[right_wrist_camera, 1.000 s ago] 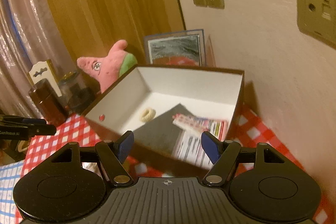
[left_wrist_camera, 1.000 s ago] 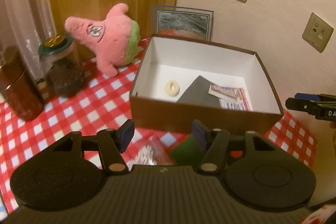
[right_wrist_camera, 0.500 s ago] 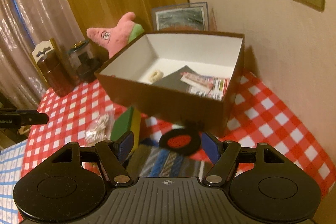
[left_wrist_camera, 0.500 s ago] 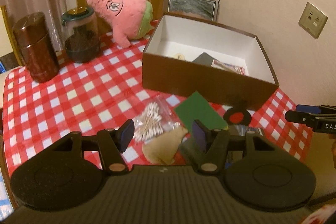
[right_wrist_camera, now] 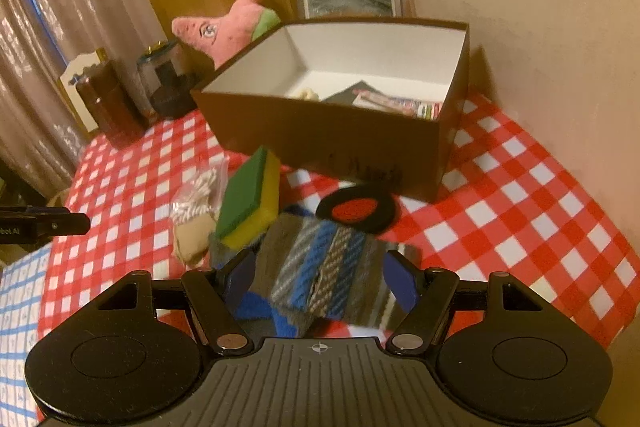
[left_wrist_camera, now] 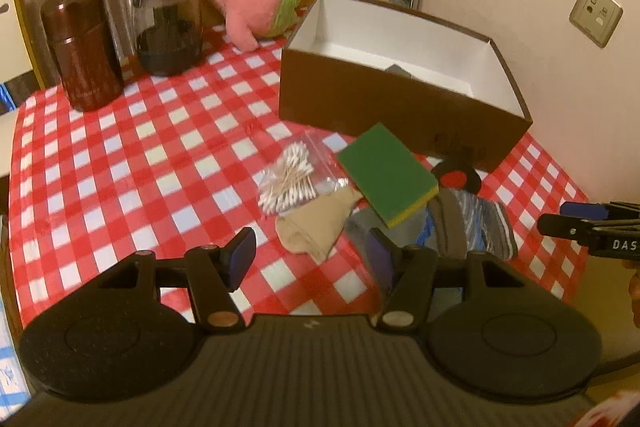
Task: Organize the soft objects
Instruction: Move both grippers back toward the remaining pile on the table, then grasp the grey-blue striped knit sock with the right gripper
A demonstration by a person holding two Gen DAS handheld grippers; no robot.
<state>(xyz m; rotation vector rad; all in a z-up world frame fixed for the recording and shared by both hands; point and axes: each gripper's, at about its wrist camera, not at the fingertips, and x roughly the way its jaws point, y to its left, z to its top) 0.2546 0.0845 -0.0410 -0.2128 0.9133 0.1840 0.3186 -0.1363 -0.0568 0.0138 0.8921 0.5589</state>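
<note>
Both grippers hang spread wide and empty: the left gripper (left_wrist_camera: 310,253) above the beige sock (left_wrist_camera: 316,223), the right gripper (right_wrist_camera: 320,277) over the striped sock (right_wrist_camera: 320,267), beside the sponge (right_wrist_camera: 250,197) before the brown box (right_wrist_camera: 340,139).

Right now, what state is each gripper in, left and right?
Left gripper: open, holding nothing, above the beige sock.
Right gripper: open, holding nothing, fingers either side of the striped sock.

A green-yellow sponge (left_wrist_camera: 387,174) leans on a striped sock (right_wrist_camera: 320,279) near the open brown box (left_wrist_camera: 384,95), beige sock (left_wrist_camera: 316,223) at left.
</note>
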